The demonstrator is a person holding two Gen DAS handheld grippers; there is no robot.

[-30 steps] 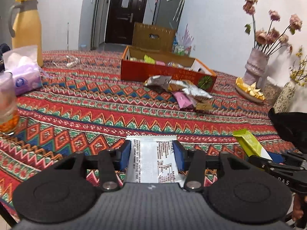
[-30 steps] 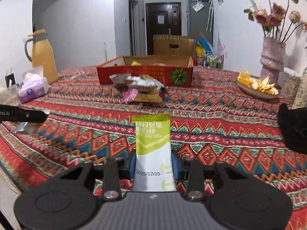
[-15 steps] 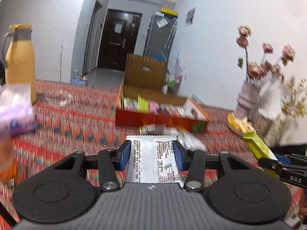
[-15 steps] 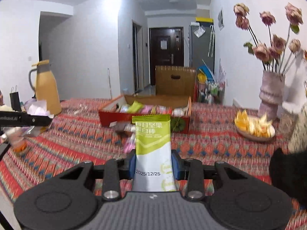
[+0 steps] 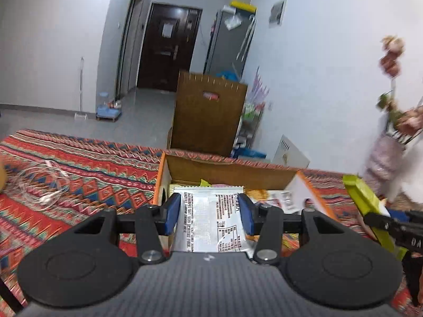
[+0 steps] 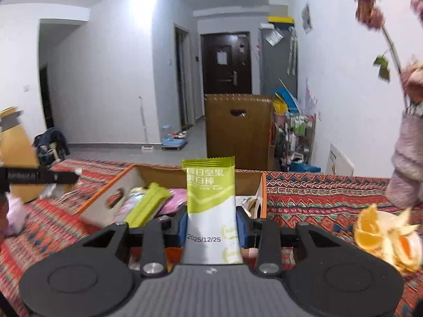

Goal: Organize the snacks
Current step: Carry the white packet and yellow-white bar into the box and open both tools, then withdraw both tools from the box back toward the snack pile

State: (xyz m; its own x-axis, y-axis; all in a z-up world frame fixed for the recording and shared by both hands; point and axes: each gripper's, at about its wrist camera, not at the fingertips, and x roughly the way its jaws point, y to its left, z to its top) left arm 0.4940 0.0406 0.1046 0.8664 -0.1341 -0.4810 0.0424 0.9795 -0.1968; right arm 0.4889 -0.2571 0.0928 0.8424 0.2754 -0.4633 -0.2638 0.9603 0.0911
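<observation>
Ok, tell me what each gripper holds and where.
Left gripper: silver snack packet, by its side edges. Right gripper: green-and-white nut bar, lower sides.

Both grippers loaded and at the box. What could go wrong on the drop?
1. The box already holds packets; the silver packet in the left gripper may land on the pile and slide out.
2. The right gripper with the green bar sits close beside the left one; they could collide.
3. The vase stands near the right gripper's swing.

Both wrist cameras look forward, low and close, sharing the snack box (image 5: pixel 227 167) (image 6: pixel 111 198) and far door (image 5: pixel 166 45) (image 6: pixel 224 63).
</observation>
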